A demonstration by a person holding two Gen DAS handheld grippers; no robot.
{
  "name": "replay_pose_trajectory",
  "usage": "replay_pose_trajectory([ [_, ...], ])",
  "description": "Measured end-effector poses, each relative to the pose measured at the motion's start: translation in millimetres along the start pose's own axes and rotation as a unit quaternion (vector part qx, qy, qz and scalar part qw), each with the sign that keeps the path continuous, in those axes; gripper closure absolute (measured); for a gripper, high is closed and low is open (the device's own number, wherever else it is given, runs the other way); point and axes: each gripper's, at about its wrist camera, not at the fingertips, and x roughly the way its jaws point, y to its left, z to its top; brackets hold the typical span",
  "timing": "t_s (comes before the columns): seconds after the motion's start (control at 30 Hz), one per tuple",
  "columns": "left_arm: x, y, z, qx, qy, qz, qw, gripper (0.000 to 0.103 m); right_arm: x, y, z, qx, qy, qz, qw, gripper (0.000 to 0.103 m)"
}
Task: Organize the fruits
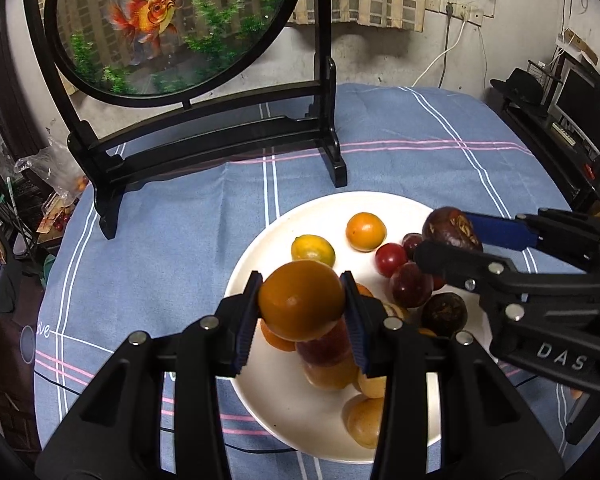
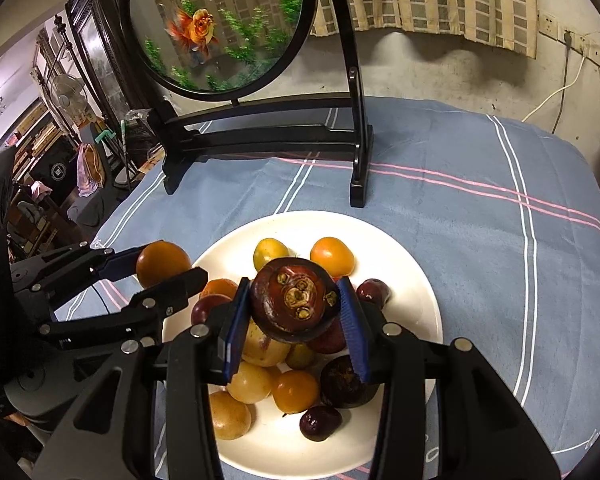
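The left gripper (image 1: 302,300) is clamped on an orange (image 1: 300,300), held over the plate (image 1: 260,248) at its 9 o'clock rim. The right gripper (image 2: 294,308) grips a mangosteen (image 2: 292,304), flat scarred end toward the camera, above the heap toward 3 o'clock. Both fruits hang clear of the pile; the orange is nearer bare cloth (image 1: 160,240), so I judge it leaves the plate leftward

On the plate (image 1: 256,264), the left gripper (image 1: 302,300) and its orange (image 1: 300,300) hide several fruits; the plate's near rim is covered too.
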Motion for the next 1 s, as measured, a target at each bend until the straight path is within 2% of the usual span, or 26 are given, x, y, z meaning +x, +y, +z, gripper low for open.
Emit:
replay_pose_trajectory([
  [0.17, 7.6, -2.0, -0.6, 0.002, 0.014, 0.004, 0.9999, 0.063, 12.2, -1.6, 4.5, 0.005, 0.028, 0.005, 1.0, 0.059],
  [0.23, 11.7, -0.9, -1.2, 0.0, 0.022, 0.004, 0.9998, 0.062, 15.7, 0.6, 5.7, -0.001, 0.034, -0.007, 0.999, 0.057],
  [0.27, 13.8, 0.2, -1.7, -0.002, 0.026, 0.0, 0.9997, 0.056, 16.1, 1.2, 6.5, -0.003, 0.034, -0.009, 0.999, 0.057],
  [0.3, 14.3, 0.5, -2.1, -0.002, 0.025, 0.0, 0.9997, 0.042, 15.0, 1.1, 6.8, -0.001, 0.033, -0.004, 0.999, 0.057],
  [0.33, 12.9, 0.3, -2.5, -0.001, 0.019, 0.007, 0.9998, 0.036, 13.5, 0.8, 7.3, 0.001, 0.03, -0.001, 1.0, 0.057],
  [0.37, 10.8, 0.3, -2.5, 0.0, 0.013, 0.007, 0.9999, 0.035, 10.0, 0.7, 7.8, 0.003, 0.024, -0.003, 1.0, 0.043],
  [0.4, 9.8, 0.4, -2.1, -0.001, 0.012, 0.002, 0.9999, 0.035, 7.4, 0.2, 8.0, 0.004, 0.016, -0.002, 1.0, 0.034],
  [0.63, -3.5, 0.9, -0.3, -0.007, -0.001, 0.006, 1.0, 0.033, -16.1, -5.2, 7.1, 0.017, -0.004, 0.004, 1.0, 0.034],
  [0.83, -44.2, 1.0, 2.2, -0.003, -0.046, 0.022, 0.9987, 0.014, -68.4, -12.7, -12.0, 0.044, -0.042, 0.021, 0.998, 0.034],
  [1.0, -92.9, -0.8, 2.4, -0.003, -0.104, 0.048, 0.9934, 0.003, -108.6, -14.8, -54.1, 0.064, -0.058, 0.015, 0.996, 0.033],
])
